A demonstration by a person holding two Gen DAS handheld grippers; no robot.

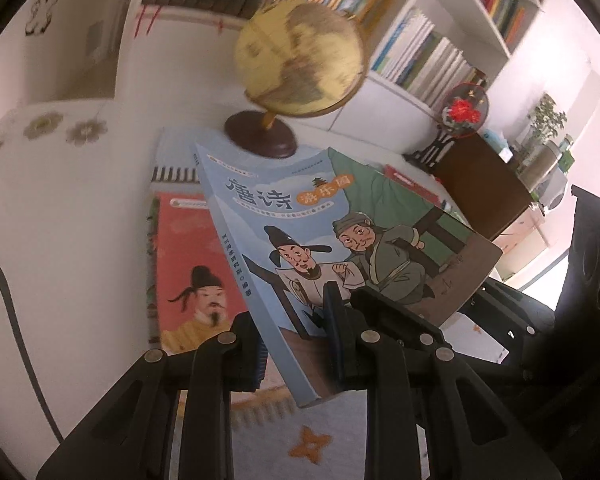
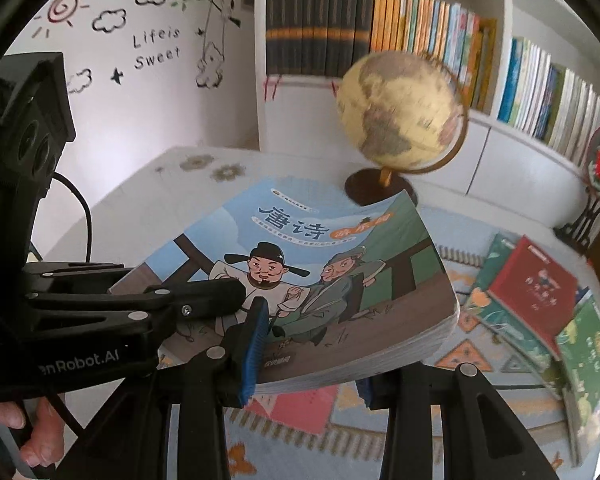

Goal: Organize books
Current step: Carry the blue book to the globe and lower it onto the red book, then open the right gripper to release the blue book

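- Book (image 2: pixel 307 276) is clamped by both tools, left (image 1: pixel 300 344) and right (image 2: pixel 311 360), near edge, clear of the counter (image 2: pixel 148 200).
- Globe (image 2: pixel 403 116) stands just beyond; advise level carry, equal grip.

We see a pale blue paperback book (image 2: pixel 300 264) whose cover carries dark lettering, an orange title patch and two cartoon men, one robed in white with a black hat, one in grey-green. The black plastic fingers (image 2: pixel 256 344) bear ribbed blue pads. Under it lies a salmon-pink book (image 1: pixel 188 264) showing a bearded figure in yellow. The yellowed tan globe (image 2: pixel 399 108) stands on a dark brown base. A red-covered book (image 2: pixel 535 288) rests on green ones, on the white table (image 2: pixel 140 200) with faded flower prints.
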